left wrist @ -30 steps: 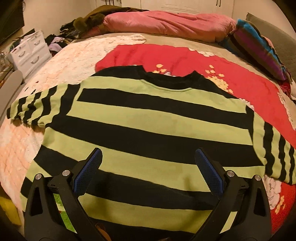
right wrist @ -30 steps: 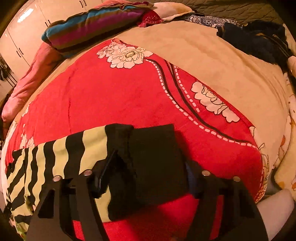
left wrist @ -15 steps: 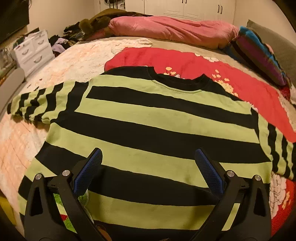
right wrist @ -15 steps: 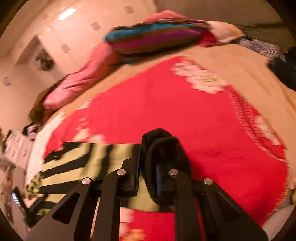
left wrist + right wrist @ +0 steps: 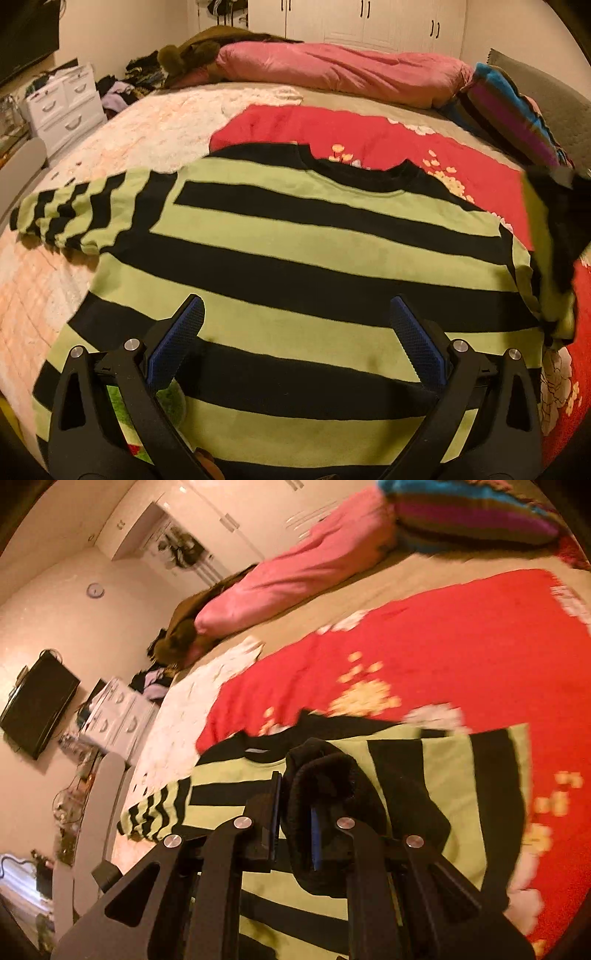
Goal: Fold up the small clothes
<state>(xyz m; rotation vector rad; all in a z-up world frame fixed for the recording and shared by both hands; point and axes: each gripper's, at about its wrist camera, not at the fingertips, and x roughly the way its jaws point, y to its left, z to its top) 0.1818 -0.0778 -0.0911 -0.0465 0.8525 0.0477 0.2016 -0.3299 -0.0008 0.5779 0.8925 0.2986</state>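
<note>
A green-and-black striped sweater [image 5: 295, 266] lies spread flat on the red blanket [image 5: 369, 136] covering the bed. The left gripper [image 5: 295, 336] hovers above the sweater's hem, its blue-padded fingers [image 5: 177, 339] spread wide and holding nothing. Only the right wrist view shows the right gripper [image 5: 295, 823] pinched narrow on the sweater's black cuff [image 5: 325, 775], lifted over the sweater's body.

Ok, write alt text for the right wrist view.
The right gripper is shut on the black cuff of a green-and-black striped sweater, lifted above a red blanket on a bed.
</note>
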